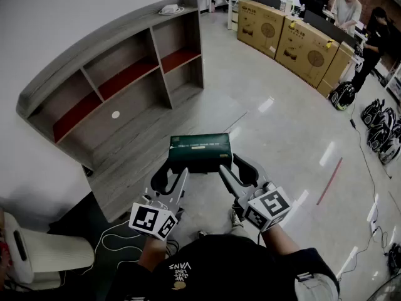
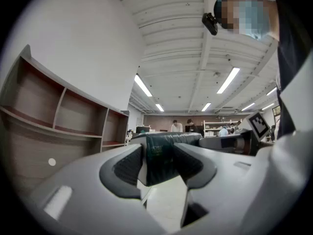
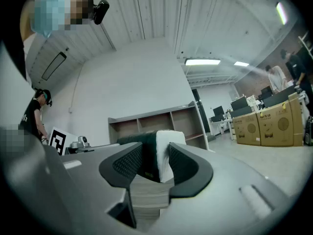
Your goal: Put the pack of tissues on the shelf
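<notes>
Head view: our left gripper (image 1: 177, 175) and right gripper (image 1: 232, 168) each clamp the pack of tissues (image 1: 200, 152); we should carry it level to the shelf (image 1: 125, 80).

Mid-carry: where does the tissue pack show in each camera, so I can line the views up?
Head view: tissue pack at centre, dark green top facing up.
Left gripper view: low centre, between the jaws.
Right gripper view: low centre, white end showing between the jaws.
Shared landmark: the shelf, upper left; left edge; behind the pack.
</notes>
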A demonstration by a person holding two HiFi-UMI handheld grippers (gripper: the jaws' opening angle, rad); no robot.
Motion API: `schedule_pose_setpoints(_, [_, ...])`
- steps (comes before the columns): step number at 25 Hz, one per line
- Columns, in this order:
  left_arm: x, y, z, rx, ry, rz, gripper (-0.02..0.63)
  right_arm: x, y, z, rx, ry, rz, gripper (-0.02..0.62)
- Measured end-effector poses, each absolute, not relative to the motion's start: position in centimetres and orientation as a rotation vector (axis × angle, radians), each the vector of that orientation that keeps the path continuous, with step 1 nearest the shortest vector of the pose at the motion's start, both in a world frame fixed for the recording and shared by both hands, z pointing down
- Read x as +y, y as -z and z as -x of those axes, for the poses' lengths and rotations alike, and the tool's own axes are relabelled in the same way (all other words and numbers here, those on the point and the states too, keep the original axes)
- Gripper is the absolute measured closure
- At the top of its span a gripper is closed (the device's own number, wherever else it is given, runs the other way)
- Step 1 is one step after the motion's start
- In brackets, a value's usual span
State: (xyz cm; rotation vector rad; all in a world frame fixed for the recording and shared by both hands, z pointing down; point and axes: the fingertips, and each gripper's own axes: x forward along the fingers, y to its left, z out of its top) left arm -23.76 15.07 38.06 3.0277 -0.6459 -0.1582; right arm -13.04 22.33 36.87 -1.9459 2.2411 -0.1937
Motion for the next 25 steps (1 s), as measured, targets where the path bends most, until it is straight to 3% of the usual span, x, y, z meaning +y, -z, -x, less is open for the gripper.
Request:
schedule_pose_setpoints(5, [14.6, -38.8, 23.0, -0.668, 0.155, -3.024, 0.388, 21.6, -37.7, 11.8, 2.246, 0.155, 1.937, 0.431])
schedule_pose_setpoints(25, [11.6, -39.5, 9.1, -0.921, 0.198, -2.929, 0.388, 16.5, -37.7, -3.2, 2.430, 0.182, 1.771, 0.431])
